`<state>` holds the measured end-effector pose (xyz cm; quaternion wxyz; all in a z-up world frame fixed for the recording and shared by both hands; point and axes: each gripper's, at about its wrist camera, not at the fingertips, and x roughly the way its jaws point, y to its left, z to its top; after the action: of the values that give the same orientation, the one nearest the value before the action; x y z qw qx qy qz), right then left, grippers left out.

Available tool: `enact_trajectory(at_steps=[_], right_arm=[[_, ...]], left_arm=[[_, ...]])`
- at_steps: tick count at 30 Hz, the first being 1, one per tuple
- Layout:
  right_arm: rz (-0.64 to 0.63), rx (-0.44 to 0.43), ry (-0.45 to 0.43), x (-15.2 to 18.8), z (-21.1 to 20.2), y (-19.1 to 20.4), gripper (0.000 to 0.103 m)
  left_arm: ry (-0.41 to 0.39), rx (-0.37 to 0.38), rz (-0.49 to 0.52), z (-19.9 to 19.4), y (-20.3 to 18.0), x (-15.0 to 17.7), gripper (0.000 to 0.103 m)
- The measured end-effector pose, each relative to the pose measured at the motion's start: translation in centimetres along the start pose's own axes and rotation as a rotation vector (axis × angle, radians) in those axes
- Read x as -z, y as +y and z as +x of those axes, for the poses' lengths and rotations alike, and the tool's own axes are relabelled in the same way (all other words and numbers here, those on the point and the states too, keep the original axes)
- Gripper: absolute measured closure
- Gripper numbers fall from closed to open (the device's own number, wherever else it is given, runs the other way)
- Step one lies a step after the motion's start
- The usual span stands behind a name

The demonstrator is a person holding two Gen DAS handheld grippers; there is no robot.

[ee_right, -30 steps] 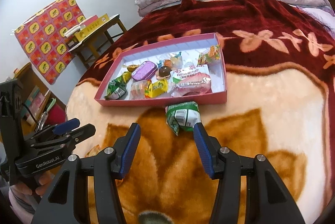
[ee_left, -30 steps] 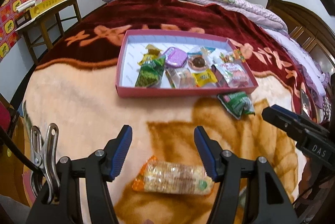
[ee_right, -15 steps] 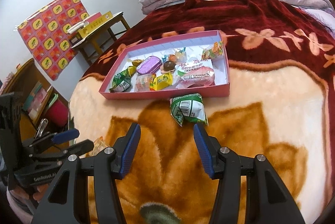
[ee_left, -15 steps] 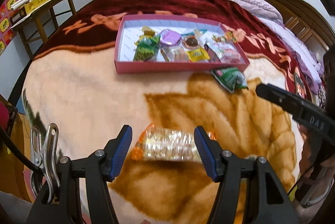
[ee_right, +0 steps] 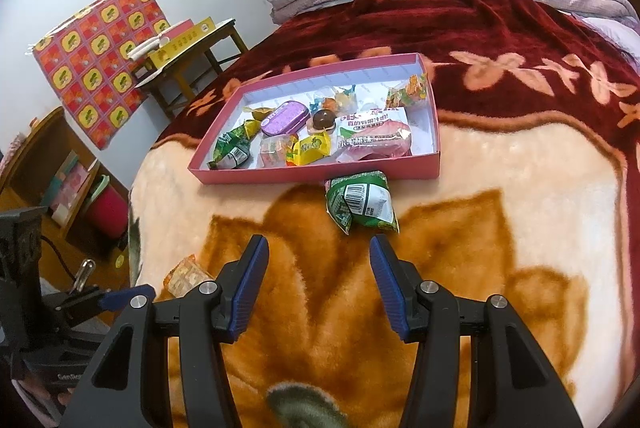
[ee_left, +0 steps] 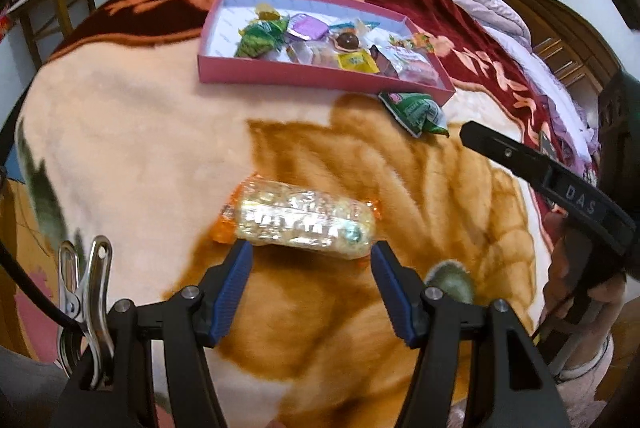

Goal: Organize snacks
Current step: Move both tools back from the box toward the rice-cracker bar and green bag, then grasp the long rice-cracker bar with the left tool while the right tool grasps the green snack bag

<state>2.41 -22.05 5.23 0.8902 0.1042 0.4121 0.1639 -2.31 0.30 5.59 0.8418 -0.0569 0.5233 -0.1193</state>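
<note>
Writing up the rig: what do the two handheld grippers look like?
Both the left gripper and the right gripper have black plastic bodies, silver pivot screws and ribbed blue pads. A metal clip and a black cable hang beside the left; "DAS" is printed on the right one's side.

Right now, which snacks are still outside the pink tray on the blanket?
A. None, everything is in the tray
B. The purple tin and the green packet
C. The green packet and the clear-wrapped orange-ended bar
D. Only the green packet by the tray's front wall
C: the green packet lies on the blanket just outside the pink tray, and the clear-wrapped bar lies in front of the open left gripper.
</note>
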Motion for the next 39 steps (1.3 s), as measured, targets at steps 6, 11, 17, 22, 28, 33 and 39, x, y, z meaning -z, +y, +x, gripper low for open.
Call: enact_trajectory(at_steps=[6,11,17,22,28,33,39], right_arm=[[0.004,0.004,0.000,0.1,0.0,-0.1,0.049],[0.011,0.008,0.006,0.1,0.3,-0.6,0.049],[0.025,0.016,0.011,0.0,0.6,-1.3,0.049],[0.035,0.021,0.018,0.1,0.9,-1.7,0.049],[0.039,0.023,0.019,0.2,1.1,-1.9,0.049],[0.044,0.033,0.030,0.2,1.8,-2.2,0.049],[0.034,0.049,0.040,-0.1,2.8,-2.2,0.049]], left_arm=[[-0.012,-0.019,-0.042,1.2,0.1,-1.0,0.035],[-0.028,-0.041,-0.067,2.1,0.6,-2.1,0.035],[0.017,-0.031,-0.041,3.5,-0.1,-2.3,0.035],[0.054,-0.039,0.006,4.3,-1.2,-1.7,0.031],[0.034,-0.060,0.012,4.2,-1.1,-1.2,0.033],[0.006,-0.067,-0.005,3.8,-0.5,-1.3,0.054],[-0.041,-0.075,0.010,3.5,0.0,-2.0,0.057]])
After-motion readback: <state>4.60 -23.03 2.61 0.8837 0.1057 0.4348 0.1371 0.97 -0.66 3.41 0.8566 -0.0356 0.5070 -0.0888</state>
